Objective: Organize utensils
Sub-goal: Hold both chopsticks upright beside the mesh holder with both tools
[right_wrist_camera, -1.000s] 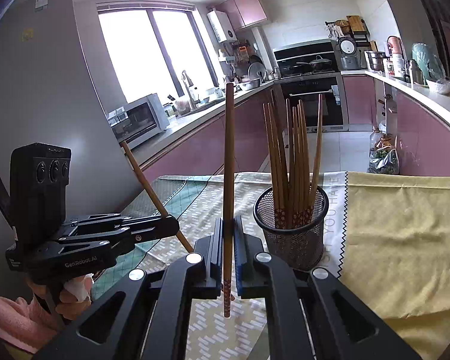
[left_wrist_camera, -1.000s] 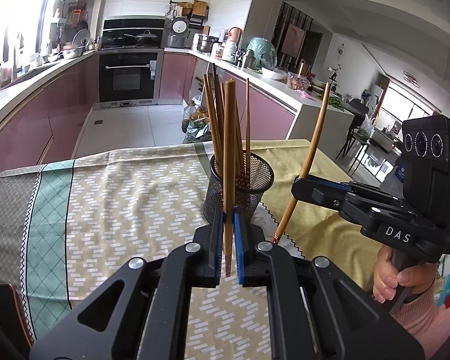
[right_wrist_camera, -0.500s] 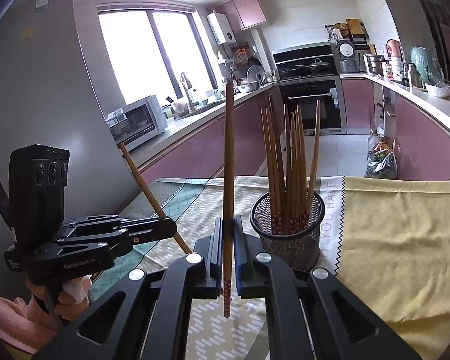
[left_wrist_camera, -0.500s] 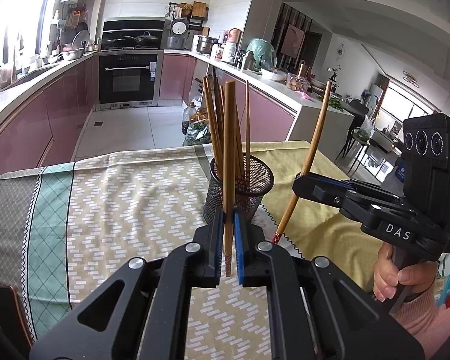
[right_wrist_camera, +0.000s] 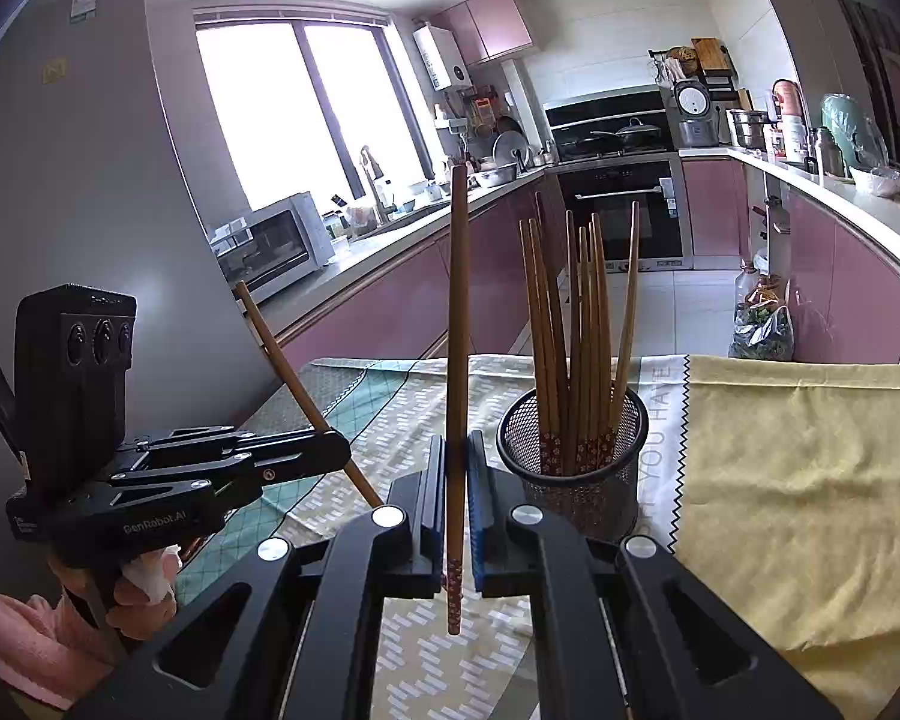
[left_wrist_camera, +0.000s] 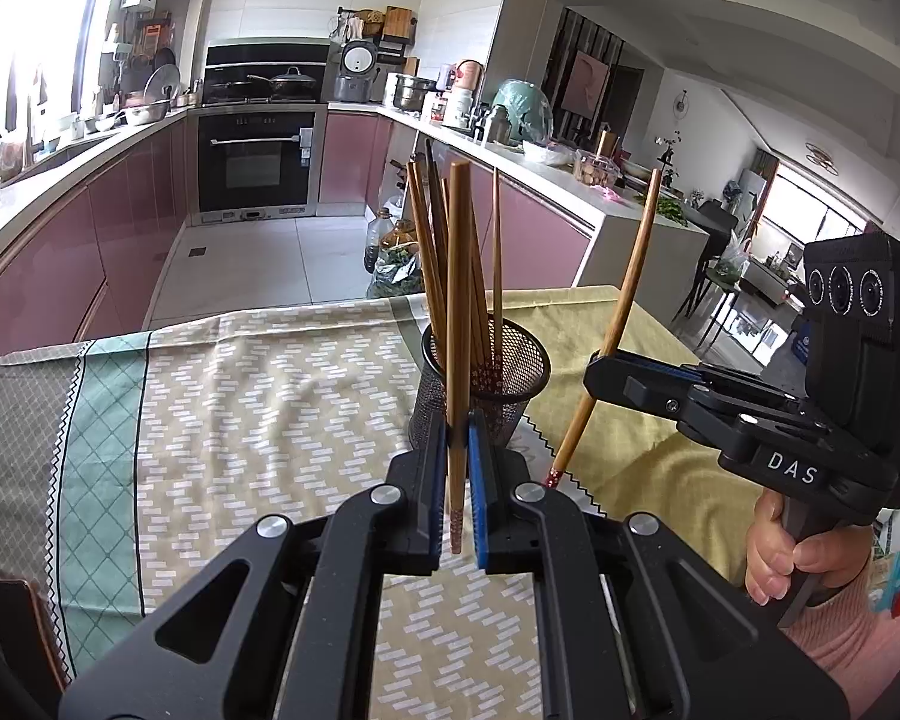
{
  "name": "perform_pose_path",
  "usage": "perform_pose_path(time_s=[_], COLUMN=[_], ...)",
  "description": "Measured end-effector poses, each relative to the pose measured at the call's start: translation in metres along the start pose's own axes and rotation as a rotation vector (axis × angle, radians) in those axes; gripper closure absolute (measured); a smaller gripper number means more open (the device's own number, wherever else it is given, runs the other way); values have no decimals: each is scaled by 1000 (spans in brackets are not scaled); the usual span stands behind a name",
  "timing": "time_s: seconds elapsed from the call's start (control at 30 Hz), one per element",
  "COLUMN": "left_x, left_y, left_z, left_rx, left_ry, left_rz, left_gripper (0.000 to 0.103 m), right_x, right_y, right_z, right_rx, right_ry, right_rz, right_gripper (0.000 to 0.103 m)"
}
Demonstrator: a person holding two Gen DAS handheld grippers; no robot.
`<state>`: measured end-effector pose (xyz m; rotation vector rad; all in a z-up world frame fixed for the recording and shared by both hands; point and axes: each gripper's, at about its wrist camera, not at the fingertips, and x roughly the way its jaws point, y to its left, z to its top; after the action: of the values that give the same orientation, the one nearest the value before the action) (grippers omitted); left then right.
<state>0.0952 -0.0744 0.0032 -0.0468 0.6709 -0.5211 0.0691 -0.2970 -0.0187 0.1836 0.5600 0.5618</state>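
Clearly each gripper, left (left_wrist_camera: 459,480) and right (right_wrist_camera: 457,504), has its jaws clamped on one brown wooden chopstick (left_wrist_camera: 457,324); lift each decorated tip above the black mesh cup's (right_wrist_camera: 573,480) rim before lowering it in.

"DAS" in white letters on the side of the right gripper (left_wrist_camera: 606,369). "GenRobot.AI" on the side of the left gripper (right_wrist_camera: 336,450). White cloth strip (right_wrist_camera: 660,420) beside the mesh cup: "YOU HAVE", printed sideways; further letters unclear.
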Motion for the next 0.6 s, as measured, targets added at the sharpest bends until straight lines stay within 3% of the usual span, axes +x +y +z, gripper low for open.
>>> perform_pose_path(time_s=[0.6], left_x=[1], left_y=[-4], left_z=[4], left_rx=[22], left_ry=[-10], left_rz=[7], left_gripper=[95], right_x=[0], right_y=[-1], right_z=[6], right_rx=[1], right_ry=[-11], right_rz=[-3], right_gripper=[97])
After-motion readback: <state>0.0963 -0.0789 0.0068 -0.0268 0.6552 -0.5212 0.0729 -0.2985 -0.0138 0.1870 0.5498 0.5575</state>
